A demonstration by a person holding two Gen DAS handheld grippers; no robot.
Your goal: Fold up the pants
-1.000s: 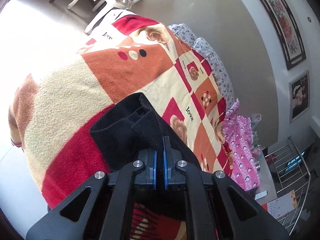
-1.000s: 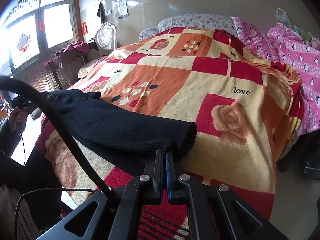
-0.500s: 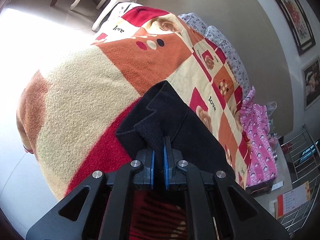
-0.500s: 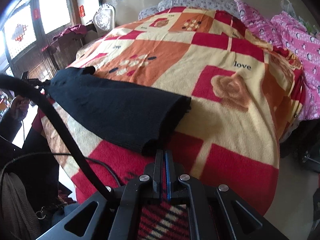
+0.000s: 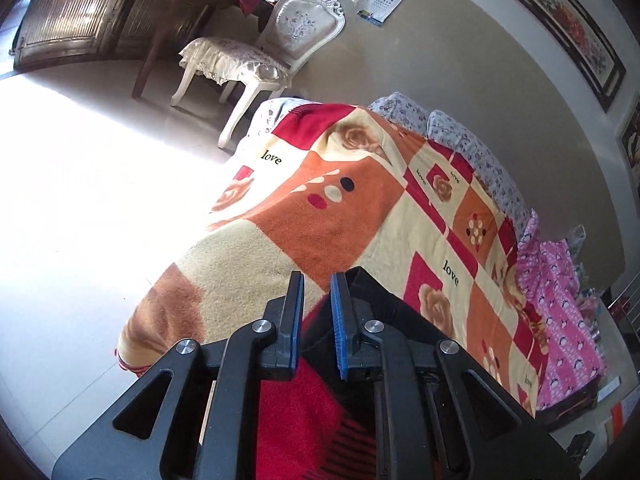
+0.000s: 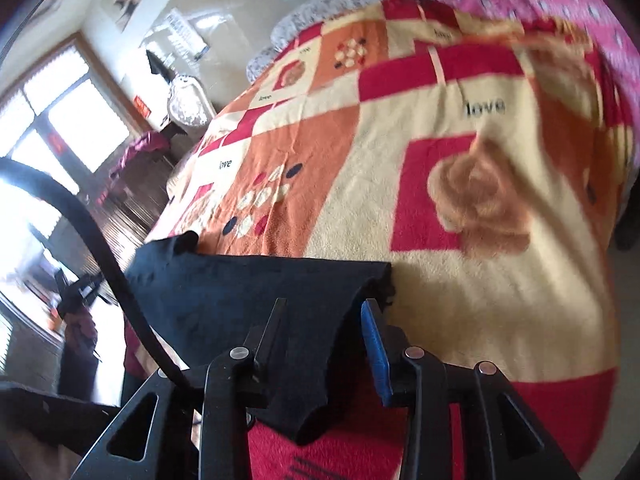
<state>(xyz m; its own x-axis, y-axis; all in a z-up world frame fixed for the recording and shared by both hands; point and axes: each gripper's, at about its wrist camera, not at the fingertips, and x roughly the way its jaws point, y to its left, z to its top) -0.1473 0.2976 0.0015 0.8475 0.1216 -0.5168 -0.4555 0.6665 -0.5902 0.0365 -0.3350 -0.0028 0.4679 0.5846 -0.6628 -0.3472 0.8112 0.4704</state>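
The black pants (image 6: 248, 300) lie folded on the patchwork blanket (image 6: 460, 280) of the bed, near its foot edge, while both the left gripper (image 5: 316, 296) and the right gripper (image 6: 324, 320) have just been opening their jaws (cloth between them, no longer pinched).

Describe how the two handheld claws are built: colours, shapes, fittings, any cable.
The left claw and right claw look alike: matte black plastic frames with triangular cut-outs, round silver pivot bolts, and two narrow flat fingers lined with blue pads. A thick black cable arcs across the right wrist view and runs down beside the frame. No sleeve is clearly visible.
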